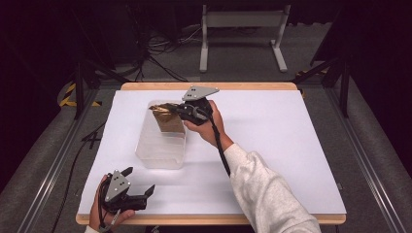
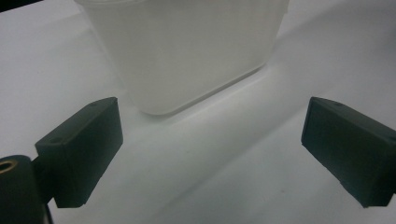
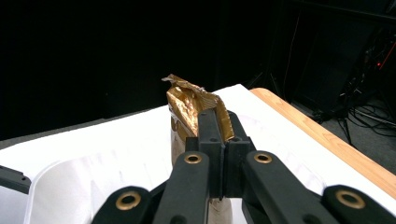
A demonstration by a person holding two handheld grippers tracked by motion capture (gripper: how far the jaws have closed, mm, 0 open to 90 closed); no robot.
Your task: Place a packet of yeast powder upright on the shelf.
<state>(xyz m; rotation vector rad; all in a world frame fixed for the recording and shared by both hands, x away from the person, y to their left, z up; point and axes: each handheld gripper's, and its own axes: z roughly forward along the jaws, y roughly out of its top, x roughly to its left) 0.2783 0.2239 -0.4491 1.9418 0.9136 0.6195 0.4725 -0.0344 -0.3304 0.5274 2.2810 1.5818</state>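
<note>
Gold foil packet (image 1: 167,118) hangs from the right gripper (image 1: 180,110), whose jaws are pressed together on the packet's crumpled upper edge. In the high view the packet dangles partly inside the clear plastic container (image 1: 162,156), at its far end, with the gripper reaching in from the container's right side above the rim. The right gripper view looks along the closed jaws, and the packet (image 3: 192,103) sticks up past their tips, wrinkled and shiny, with the container's pale rim (image 3: 44,179) below and to the left. The left gripper (image 1: 139,184) sits well apart from the packet, near the front edge of the white table (image 1: 272,136), held low just in front of the container. Its jaws stand wide with nothing between them, and its own view faces the container's near wall (image 2: 187,51) across bare tabletop.
</note>
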